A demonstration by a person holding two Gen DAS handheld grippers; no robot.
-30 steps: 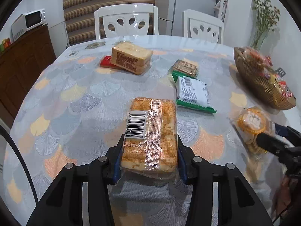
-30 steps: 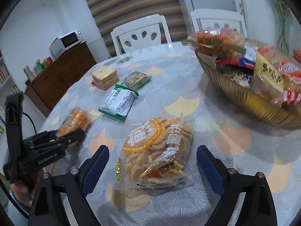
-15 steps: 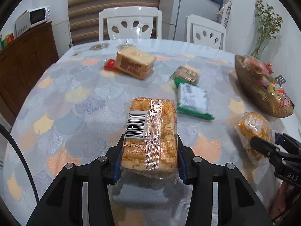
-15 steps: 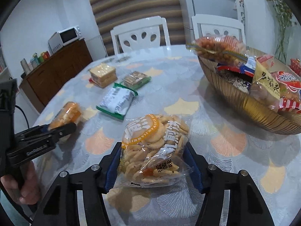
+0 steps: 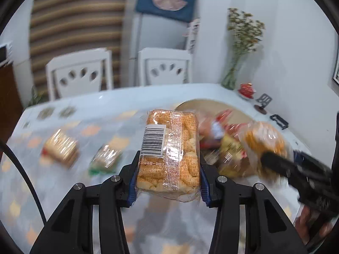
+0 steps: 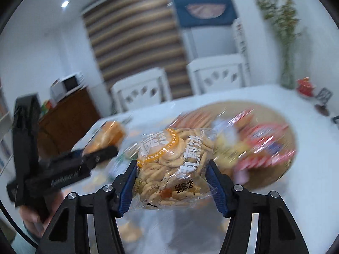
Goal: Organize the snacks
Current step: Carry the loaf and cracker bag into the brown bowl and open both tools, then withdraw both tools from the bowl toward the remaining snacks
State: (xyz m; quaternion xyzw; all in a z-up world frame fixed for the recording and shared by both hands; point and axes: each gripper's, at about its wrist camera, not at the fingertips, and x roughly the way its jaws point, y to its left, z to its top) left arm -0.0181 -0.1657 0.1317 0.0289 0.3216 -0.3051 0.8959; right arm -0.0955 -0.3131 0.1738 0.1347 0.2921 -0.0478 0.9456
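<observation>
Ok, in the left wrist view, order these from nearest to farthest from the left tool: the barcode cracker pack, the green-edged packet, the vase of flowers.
1. Barcode cracker pack: clamped in the left tool.
2. Green-edged packet: on the table, to the left.
3. Vase of flowers: far right corner, by the wall.

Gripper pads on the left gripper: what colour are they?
Blue, on black fingers; the pads press the biscuit pack. Clearest in the left wrist view.
</observation>
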